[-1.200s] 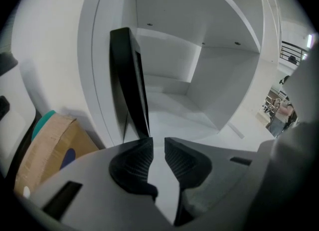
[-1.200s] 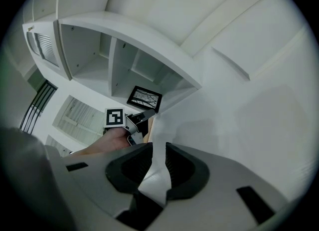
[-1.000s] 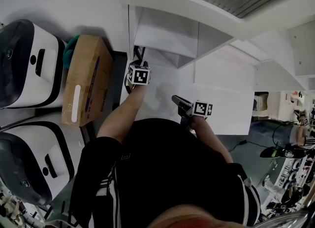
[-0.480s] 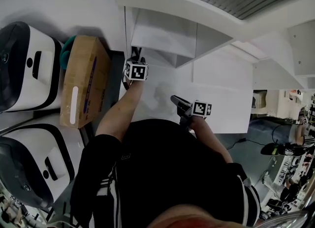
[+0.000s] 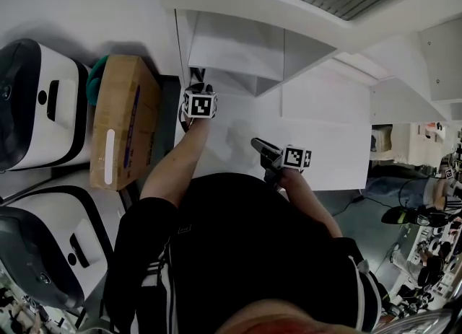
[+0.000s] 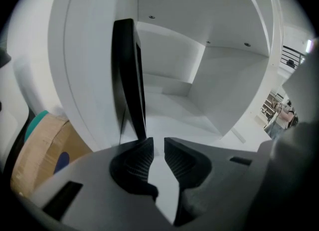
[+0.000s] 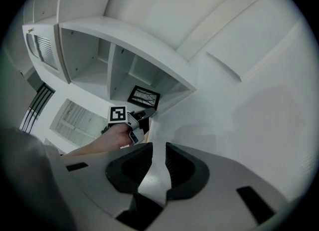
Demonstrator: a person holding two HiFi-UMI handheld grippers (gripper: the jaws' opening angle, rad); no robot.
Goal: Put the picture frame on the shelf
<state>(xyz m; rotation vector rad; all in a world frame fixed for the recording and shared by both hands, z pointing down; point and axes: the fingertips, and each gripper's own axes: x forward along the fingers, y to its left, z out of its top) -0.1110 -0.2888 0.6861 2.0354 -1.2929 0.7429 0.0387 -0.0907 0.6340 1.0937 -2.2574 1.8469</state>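
**Change:** almost none. Left gripper (image 6: 158,141) has stayed at the shelf (image 6: 174,113) mouth, its jaws still a narrow gap with nothing between them. Right gripper (image 7: 158,149) unmoved, jaws likewise narrow and empty.

**Picture frame** (image 6: 127,75)**:** upright and edge-on inside the left compartment, at 11 o'clock from the left jaw tip and not clamped.

**Reading:** placement looks done; only withdrawal is left.

**Edges:** compartment side wall (image 6: 89,65) near the frame at 9 o'clock; divider (image 6: 197,78) at 2 o'clock.

**Room:** open toward 6 o'clock; cardboard box (image 5: 123,120) lies at 9 o'clock outside the shelf.
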